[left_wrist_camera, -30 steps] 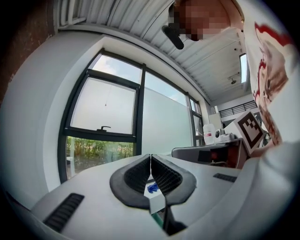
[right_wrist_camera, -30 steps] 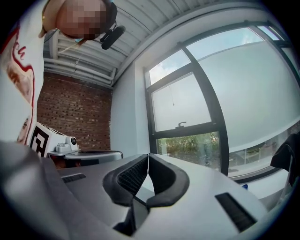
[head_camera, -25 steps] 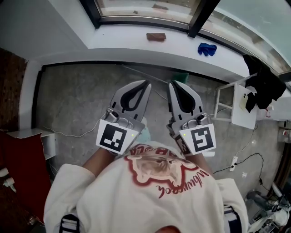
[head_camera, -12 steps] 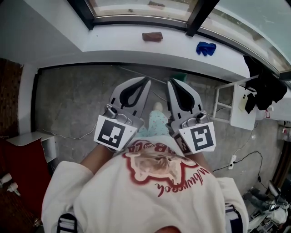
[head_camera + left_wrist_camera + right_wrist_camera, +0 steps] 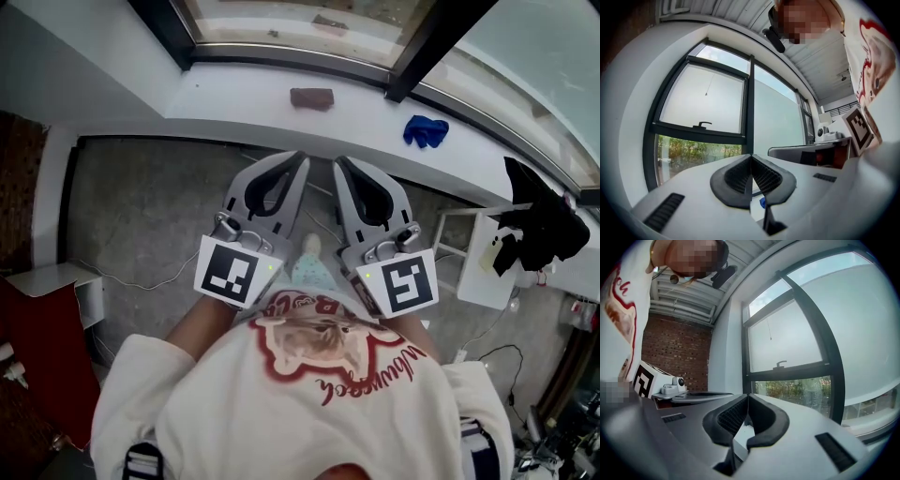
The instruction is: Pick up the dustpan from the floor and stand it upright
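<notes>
Two grippers sit nearest to me in the head view, side by side in front of the person's white sweatshirt (image 5: pixel 309 403), both pointing level toward the window wall. The left gripper (image 5: pixel 300 161) has its fingers pressed together with nothing between them; its own view shows the black ribbed pads (image 5: pixel 733 180) meeting at the tip. The right gripper (image 5: pixel 339 164) is the same, fingers together and empty.

Below the gap between the two I see a leg in pale patterned trousers (image 5: pixel 309 274) and a foot (image 5: pixel 307 246) on the grey floor (image 5: pixel 150 206). A thin white cable (image 5: pixel 141 284) lies across the floor to the left. I cannot make out the dustpan in any view; the grippers cover the strip of floor straight ahead.

Farther out, a white ledge (image 5: pixel 234 98) runs under the dark window frame (image 5: pixel 412 47) and carries a brown block (image 5: pixel 312 97) and a blue cloth (image 5: pixel 426 130), well apart. At the right a white stand (image 5: pixel 478 258) has a black garment (image 5: pixel 539 220) draped on it.
</notes>
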Available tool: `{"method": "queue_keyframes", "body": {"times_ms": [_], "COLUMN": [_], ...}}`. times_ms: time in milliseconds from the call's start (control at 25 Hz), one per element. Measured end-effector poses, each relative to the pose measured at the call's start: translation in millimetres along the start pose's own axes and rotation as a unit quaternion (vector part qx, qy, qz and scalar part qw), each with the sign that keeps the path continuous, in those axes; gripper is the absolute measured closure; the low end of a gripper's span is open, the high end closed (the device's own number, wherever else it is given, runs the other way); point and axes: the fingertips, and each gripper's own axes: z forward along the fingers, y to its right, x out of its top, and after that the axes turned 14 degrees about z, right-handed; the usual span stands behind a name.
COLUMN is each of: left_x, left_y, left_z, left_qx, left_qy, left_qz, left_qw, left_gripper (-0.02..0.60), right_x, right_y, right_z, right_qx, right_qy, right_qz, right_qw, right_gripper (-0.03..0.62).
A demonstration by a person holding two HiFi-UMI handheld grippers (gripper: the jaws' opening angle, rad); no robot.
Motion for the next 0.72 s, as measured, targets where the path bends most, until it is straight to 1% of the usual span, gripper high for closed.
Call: {"method": "queue_keyframes", "body": {"times_ms": [120,200,280,520,640,720], "left_x": [-3,-7,-16,-50,-75,-93], "left_y": [-8,-18,-27,-49,-58,-66], "left_z": [25,33,39,58,66,66], "left_qx": [0.006,0.009,0.009,0.012,0.013,0.022], "left_qy": [0.004,0.006,0.002,-0.007,-0.014,-0.022], "left_qz": [0.0,-0.002,-0.003,-0.022,-0.019,-0.025], "left_qw": [1.0,0.9999,0.9999,0.9997,0.9996,0.9992], "left_gripper": [0.561,0.561,0.561,0.561,0.561,0.561], "right_x": [-1,-3,-7,-25,-45,-69], "right_y": [17,21,24,47,63,70], "right_z": [23,36,45,69,81,92], "right_qx": [0.007,0.009,0.008,-0.001,0.001,0.006], "right_qy": [-0.002,0.0,0.001,-0.007,-0.012,-0.029], "right_qz": [0.003,0.01,0.009,0.011,0.005,0.0], "right_qw": [1.0,1.0,1.0,1.0,1.0,1.0], "right_gripper": [0.569,0.569,0.569,0.569,0.569,0.569]}}
